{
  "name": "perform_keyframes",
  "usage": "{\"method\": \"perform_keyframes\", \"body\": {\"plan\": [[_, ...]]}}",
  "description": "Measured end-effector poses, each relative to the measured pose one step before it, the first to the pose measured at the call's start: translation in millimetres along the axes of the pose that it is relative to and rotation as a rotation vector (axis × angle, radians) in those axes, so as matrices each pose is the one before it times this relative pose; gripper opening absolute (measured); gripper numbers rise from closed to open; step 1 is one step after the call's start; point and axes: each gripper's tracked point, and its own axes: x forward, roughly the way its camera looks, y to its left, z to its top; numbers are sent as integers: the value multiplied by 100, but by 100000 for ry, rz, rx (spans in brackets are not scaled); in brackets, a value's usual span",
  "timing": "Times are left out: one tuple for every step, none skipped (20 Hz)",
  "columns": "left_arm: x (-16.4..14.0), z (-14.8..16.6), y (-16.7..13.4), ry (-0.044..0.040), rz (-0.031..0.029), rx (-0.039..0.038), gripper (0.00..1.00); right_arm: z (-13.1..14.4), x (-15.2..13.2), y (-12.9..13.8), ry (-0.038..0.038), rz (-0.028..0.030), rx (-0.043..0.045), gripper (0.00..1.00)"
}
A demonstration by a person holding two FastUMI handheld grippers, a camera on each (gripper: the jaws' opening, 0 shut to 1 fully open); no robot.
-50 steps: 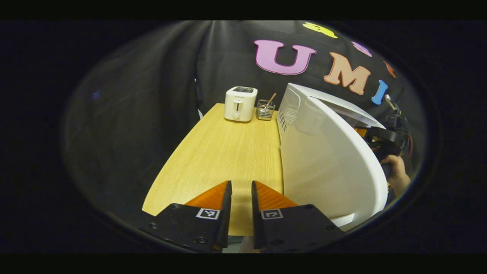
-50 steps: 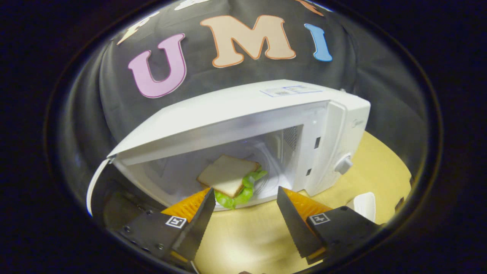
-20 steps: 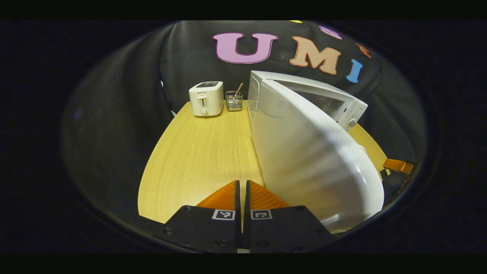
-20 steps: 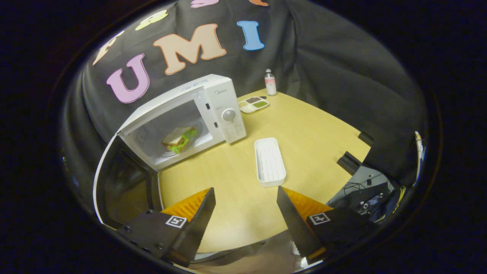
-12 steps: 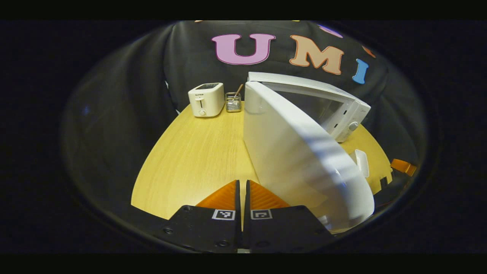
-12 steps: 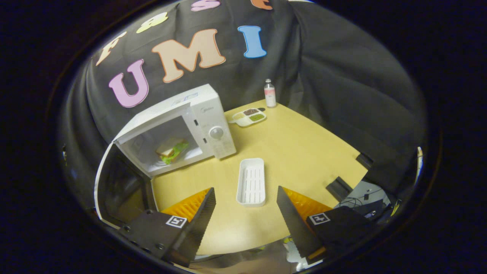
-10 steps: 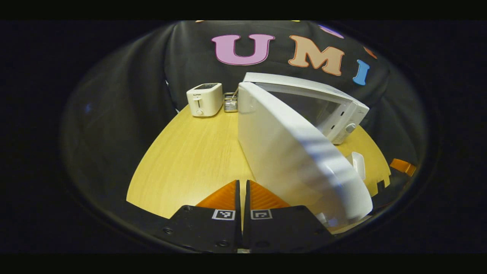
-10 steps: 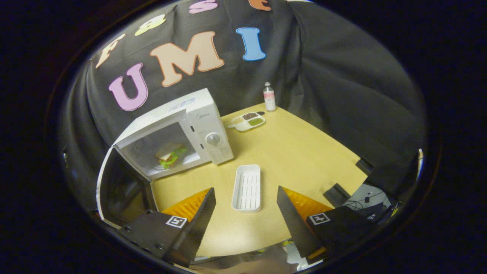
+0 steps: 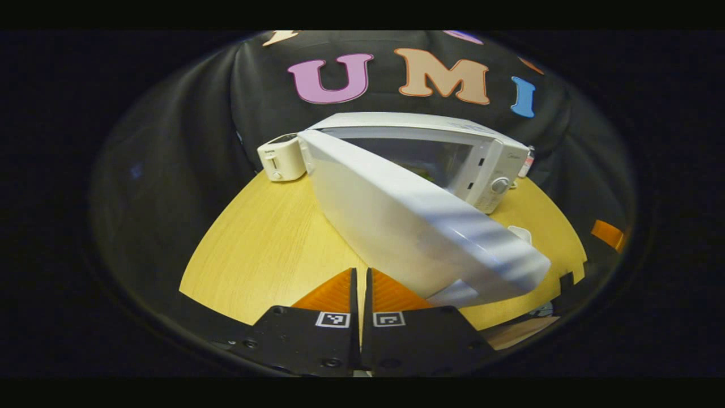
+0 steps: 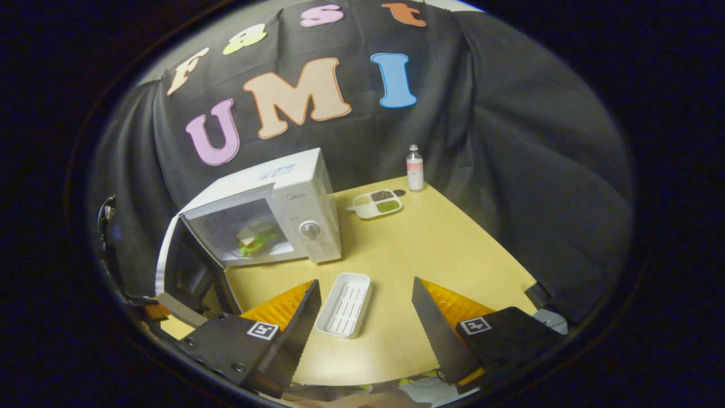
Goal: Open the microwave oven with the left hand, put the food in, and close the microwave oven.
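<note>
The white microwave [image 10: 297,184] stands on the wooden table [image 10: 447,249] with its door [image 10: 187,266] partly open. A sandwich with green lettuce [image 10: 255,237] lies inside the cavity. In the left gripper view the door's white outer face [image 9: 419,221] sweeps across, right beside my left gripper [image 9: 361,272], which is shut with nothing between its fingers; I cannot tell whether they touch. My right gripper [image 10: 365,294] hangs open and empty over the table's near edge, well back from the microwave.
A white slotted tray [image 10: 344,304] lies between my right fingers' line and the microwave. A divided dish [image 10: 376,204] and a small bottle [image 10: 414,160] stand at the back right. A white toaster [image 9: 280,160] stands at the back left, behind the door.
The left gripper went from open to shut. The door has swung from wide open toward the cavity. The right gripper pulled back and up from the microwave, leaving the sandwich inside.
</note>
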Motion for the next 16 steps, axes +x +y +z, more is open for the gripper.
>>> {"method": "perform_keyframes", "body": {"plan": [[100, 424, -816, -1101, 67, 133, 1, -33, 117, 100, 399, 1692, -658, 100], [123, 595, -659, -1922, 344, -295, 1, -67, 37, -27, 357, 1397, -850, 100], [201, 439, -688, -1471, 166, -489, 0, -225, 76, 33, 435, 1287, -842, 100], [119, 290, -605, -676, 229, -587, 0, -34, -115, -40, 174, 918, -863, 100], [245, 269, -562, -784, 62, -687, 1, 144, -167, -174, -398, 480, -907, 100], [256, 209, -448, -378, 22, -693, 1, 367, -182, -182, -1021, 204, -539, 100], [334, 191, -568, 116, -343, -431, 1, 287, -74, -160, -1328, 90, -123, 99], [302, 212, -400, 137, -322, -361, 1, 335, -71, -145, -1141, 397, 511, 99], [373, 407, -354, -480, -97, -404, 1, 312, -87, -39, -1130, 712, 980, 99], [278, 523, -291, -757, -135, -492, 1, 410, 32, -7, -1305, 739, 996, 99], [201, 397, -454, -509, -511, -412, 1, 456, 106, -92, -1333, 455, 1197, 99], [305, 409, -487, -321, -896, -157, 1, 306, 42, -161, -1112, 35, 1067, 99], [279, 508, -558, -748, -981, 134, 1, 157, 155, -200, -617, -372, 807, 100], [267, 491, -468, -853, -831, 545, 1, 159, 215, -121, -320, -298, 660, 100], [418, 405, -241, -927, 116, 852, 1, 73, 66, -135, -74, -325, 357, 99], [447, 378, -530, -792, -1186, 743, 0, 203, 65, -87, -358, -147, 453, 99]]}}
